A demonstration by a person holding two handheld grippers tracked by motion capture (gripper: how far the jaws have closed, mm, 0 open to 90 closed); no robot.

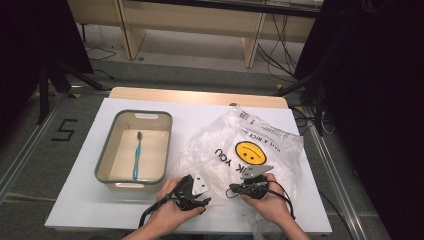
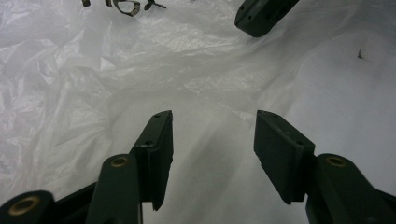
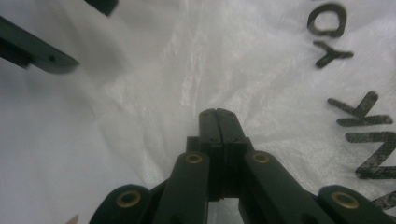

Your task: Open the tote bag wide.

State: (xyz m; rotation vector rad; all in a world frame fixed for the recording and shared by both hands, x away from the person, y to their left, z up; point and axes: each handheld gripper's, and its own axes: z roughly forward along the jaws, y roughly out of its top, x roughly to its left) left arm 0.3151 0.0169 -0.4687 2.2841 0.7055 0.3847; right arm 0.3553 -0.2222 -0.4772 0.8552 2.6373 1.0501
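White counter (image 1: 75,200) carries a plastic bag (image 1: 240,145) at near right, beside a tray (image 1: 102,160) holding a toothbrush (image 1: 137,155). Left claw (image 2: 212,140) gapes wide over the bag's near edge; right claw (image 3: 218,122) is clenched, bag film apparently pinched.

From the high view we are looking forward and down on the whole table (image 1: 75,200). The two gripper views are sitting very close above the plastic bag (image 1: 240,150), each looking along its own jaws. Both are sharing the same crinkled bag, which is lying at the lower centre of the high view.
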